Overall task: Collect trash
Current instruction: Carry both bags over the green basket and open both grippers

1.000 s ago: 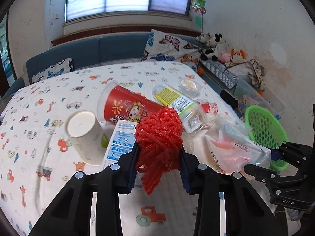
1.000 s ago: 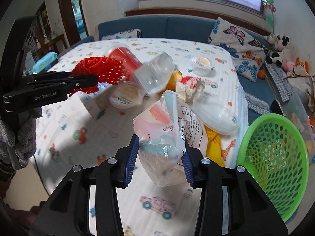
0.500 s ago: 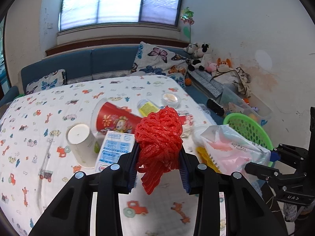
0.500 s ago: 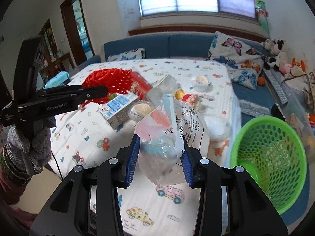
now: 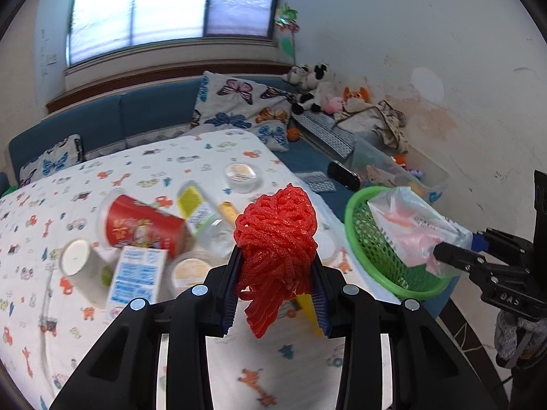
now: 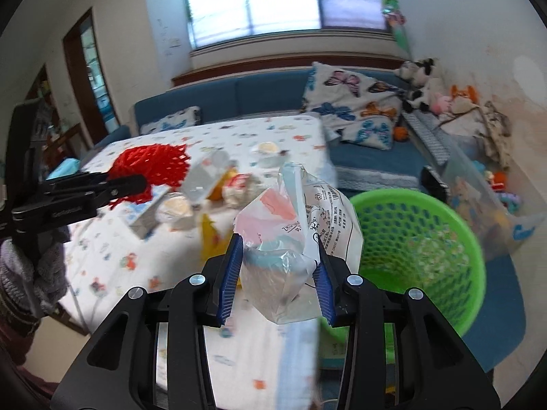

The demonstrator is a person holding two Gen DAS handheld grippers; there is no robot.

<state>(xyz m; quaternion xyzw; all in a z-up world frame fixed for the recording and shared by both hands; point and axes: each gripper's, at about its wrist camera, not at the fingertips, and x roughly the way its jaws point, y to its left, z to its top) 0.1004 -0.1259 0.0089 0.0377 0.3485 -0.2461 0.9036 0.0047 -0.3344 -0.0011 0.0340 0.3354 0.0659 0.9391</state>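
2 grippers are each clamped on a piece of trash above a table [image 5: 143, 167] covered with a cartoon-print cloth. The left gripper [image 5: 275, 288] has its blue-padded fingers [image 5: 229, 290] pressed against both sides of a red foam net [image 5: 277, 235], a loose tail of which hangs below the pads; in the right wrist view this net [image 6: 150, 167] sits at the gripper's tip over the table's left part. The right gripper [image 6: 278, 278] pinches a crumpled clear plastic bag [image 6: 301, 225] with pink, teal and black print, and the bag bulges above and below the pads. From the left wrist view that bag [image 5: 413, 229] is held over the near rim of the green basket [image 5: 372, 246], which stands just beside the table's right edge. Lying on the cloth are a tipped red paper cup [image 5: 143, 225], a white cup [image 5: 83, 270] on its side, a blue-and-white carton [image 5: 135, 276], a clear bottle with a yellow label [image 5: 201, 212], 2 round lidded tubs [image 5: 242, 174] and a yellow wrapper [image 6: 212, 235]. Behind the table runs a blue sofa [image 6: 239, 97] with butterfly cushions [image 6: 352, 102], and plush toys [image 5: 314, 89] sit in the corner by the wall.
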